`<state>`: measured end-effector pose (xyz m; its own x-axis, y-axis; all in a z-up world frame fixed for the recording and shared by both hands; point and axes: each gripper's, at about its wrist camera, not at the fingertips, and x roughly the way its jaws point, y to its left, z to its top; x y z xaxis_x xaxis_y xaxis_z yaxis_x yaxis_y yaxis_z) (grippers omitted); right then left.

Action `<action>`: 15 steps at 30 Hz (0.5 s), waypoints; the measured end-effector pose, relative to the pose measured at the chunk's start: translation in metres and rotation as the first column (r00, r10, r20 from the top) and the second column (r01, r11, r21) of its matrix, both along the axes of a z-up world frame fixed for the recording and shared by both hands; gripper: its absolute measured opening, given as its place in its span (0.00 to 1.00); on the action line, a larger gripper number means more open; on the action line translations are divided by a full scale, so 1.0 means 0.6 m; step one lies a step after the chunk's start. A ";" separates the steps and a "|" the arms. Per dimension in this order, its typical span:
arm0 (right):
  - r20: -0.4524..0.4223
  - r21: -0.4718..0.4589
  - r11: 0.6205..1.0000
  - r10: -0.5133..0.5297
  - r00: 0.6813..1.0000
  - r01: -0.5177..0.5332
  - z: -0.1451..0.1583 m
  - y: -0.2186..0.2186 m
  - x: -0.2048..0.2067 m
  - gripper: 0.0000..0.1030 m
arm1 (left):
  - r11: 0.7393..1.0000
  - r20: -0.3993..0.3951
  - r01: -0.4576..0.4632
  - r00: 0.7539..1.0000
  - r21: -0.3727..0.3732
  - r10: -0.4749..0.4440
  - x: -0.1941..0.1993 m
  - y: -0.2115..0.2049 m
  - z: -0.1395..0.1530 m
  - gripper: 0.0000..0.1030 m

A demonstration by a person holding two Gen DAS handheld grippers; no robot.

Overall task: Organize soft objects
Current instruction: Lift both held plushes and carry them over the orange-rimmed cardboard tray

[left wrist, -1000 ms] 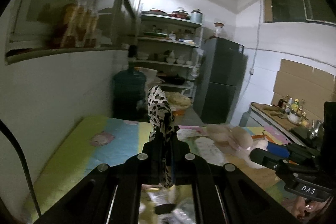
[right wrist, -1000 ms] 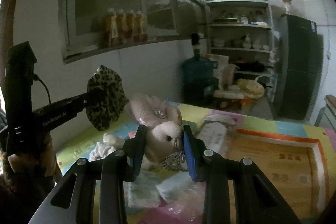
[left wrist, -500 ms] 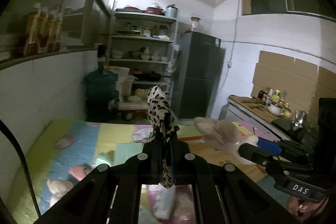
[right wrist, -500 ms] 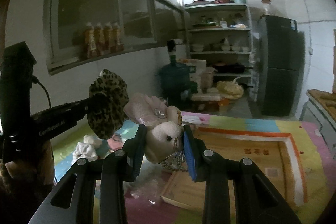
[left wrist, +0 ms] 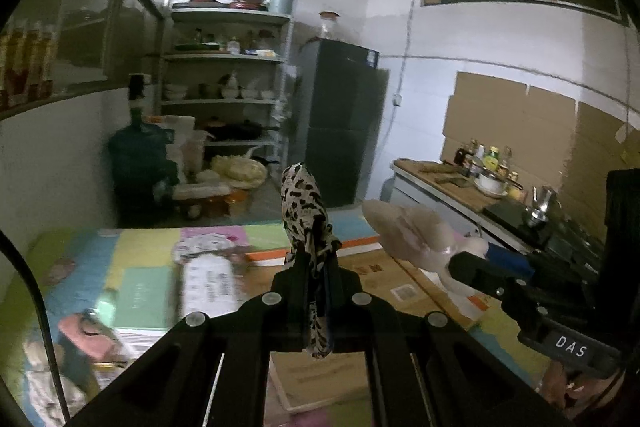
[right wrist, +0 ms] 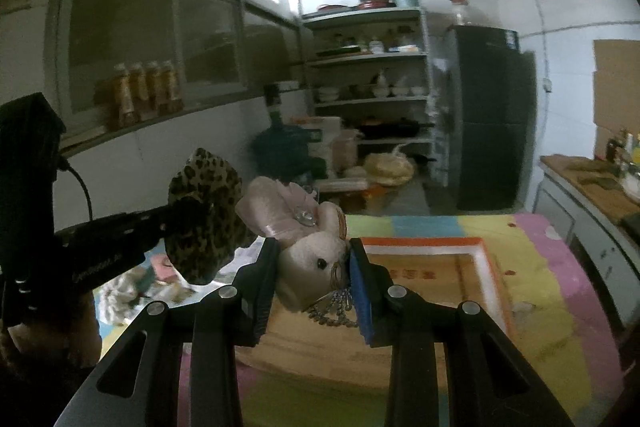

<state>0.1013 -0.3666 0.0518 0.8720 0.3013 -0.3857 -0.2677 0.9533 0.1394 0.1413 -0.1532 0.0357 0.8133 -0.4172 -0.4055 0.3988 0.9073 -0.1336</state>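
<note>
My left gripper (left wrist: 316, 259) is shut on a leopard-print cloth (left wrist: 306, 215) that stands up between its pads and hangs down behind them. In the right wrist view the same leopard-print cloth (right wrist: 206, 215) shows at the left, held out on the left gripper. My right gripper (right wrist: 314, 259) is shut on a pale pink plush rabbit (right wrist: 312, 259) by its head, ears pointing up-left, a bead chain dangling below. The plush rabbit (left wrist: 412, 235) also appears at the right of the left wrist view. Both are held in the air above an open cardboard box (right wrist: 436, 275) on a colourful mat (right wrist: 560, 287).
More soft toys and cloths (left wrist: 84, 343) lie on the mat at the lower left. A water jug (left wrist: 140, 163), a shelf rack (left wrist: 228, 99) and a dark fridge (left wrist: 344, 123) stand beyond. A counter with bottles (left wrist: 476, 175) runs along the right wall.
Both grippers have swung to the right together, carrying the cloth and the rabbit. The cardboard box has come under them and the loose toys have slid off to the left.
</note>
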 end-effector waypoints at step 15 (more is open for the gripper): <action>-0.053 -0.045 0.984 -0.174 0.983 0.172 -0.046 -0.112 0.001 0.34 | 0.994 -0.086 0.112 0.990 -0.004 -0.112 0.043 -0.128 -0.051 0.05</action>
